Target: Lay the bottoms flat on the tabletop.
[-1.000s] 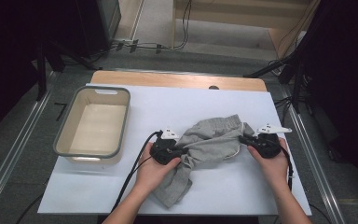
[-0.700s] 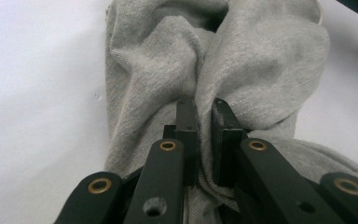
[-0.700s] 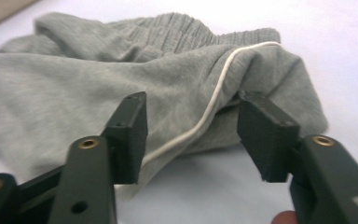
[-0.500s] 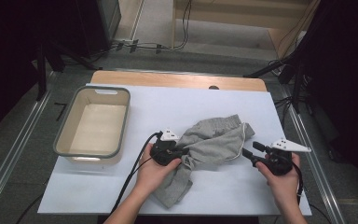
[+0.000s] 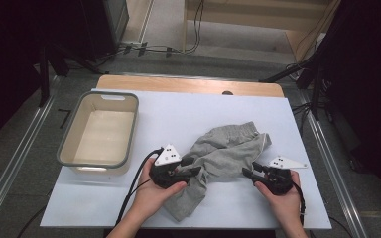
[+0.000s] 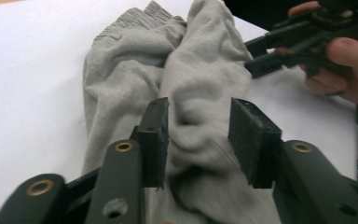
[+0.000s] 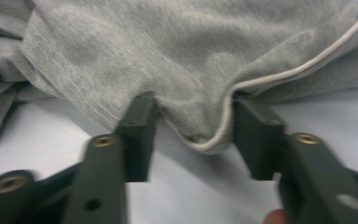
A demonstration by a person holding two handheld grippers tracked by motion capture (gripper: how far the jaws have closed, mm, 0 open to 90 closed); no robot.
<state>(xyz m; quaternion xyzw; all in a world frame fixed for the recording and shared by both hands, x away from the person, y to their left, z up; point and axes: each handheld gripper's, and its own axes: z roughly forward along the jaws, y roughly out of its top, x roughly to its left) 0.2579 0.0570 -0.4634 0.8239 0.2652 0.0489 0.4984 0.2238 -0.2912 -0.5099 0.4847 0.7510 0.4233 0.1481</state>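
Note:
A crumpled grey garment [image 5: 224,151] with a ribbed waistband and white piping lies on the white table top. My left gripper [image 5: 189,166] stands open at its left side, and a fold of the grey cloth [image 6: 200,93] bulges between the jaws of the left gripper [image 6: 198,137]. My right gripper [image 5: 250,172] is open at the garment's lower right edge. In the right gripper view a piped hem [image 7: 214,135] hangs between the spread jaws of this gripper [image 7: 193,137]. The right gripper [image 6: 279,46] also shows across the cloth in the left gripper view.
A beige basin with a grey rim [image 5: 110,94] stands at the left of the white sheet [image 5: 188,114]. A wooden table edge [image 5: 188,85] runs along the back. Cables trail from both grippers toward the person.
My right gripper left the garment's right end, drew back toward the person, and now points at the lower right hem. The left gripper has stayed in place.

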